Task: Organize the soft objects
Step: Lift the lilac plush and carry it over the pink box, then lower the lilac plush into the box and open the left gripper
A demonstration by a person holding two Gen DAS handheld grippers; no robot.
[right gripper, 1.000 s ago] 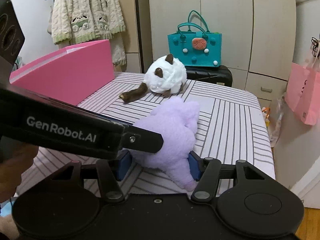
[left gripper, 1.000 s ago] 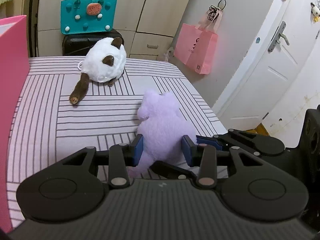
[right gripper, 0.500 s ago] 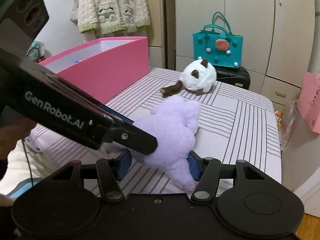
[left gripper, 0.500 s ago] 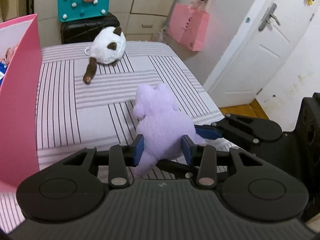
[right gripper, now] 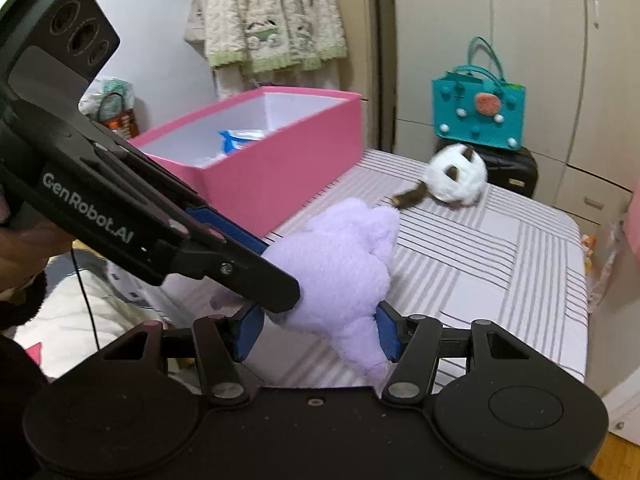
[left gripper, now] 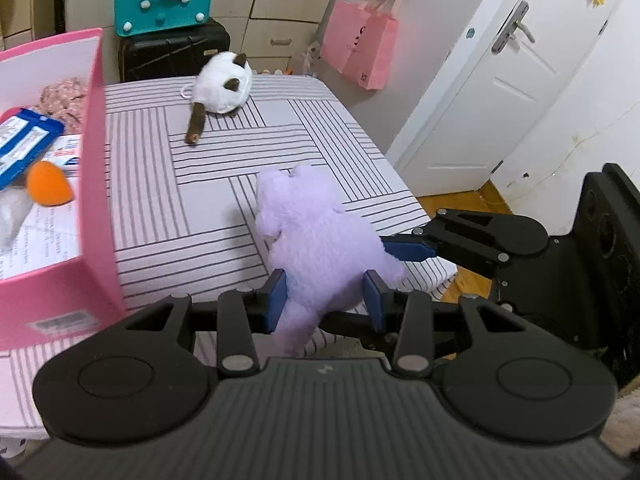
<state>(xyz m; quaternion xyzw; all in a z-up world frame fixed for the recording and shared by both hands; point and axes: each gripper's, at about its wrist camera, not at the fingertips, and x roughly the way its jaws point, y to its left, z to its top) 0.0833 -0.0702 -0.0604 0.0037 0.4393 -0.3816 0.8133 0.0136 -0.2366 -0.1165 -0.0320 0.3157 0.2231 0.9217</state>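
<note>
Left tongs (left gripper: 325, 300) and right tongs (right gripper: 318, 334) both pinched the purple plush (left gripper: 320, 248), held above the striped bed (left gripper: 180, 184); pink box (left gripper: 94, 208) beside it; white plush (left gripper: 224, 84) lay well apart.

a fluffy lilac plush toy (left gripper: 320, 248) hangs clear above the striped bed (left gripper: 208, 184), pinched at its lower body from two sides. a round white plush cat (left gripper: 224, 84) with brown ears and tail lies at the bed's far end, beside the open pink box (left gripper: 94, 184).
</note>
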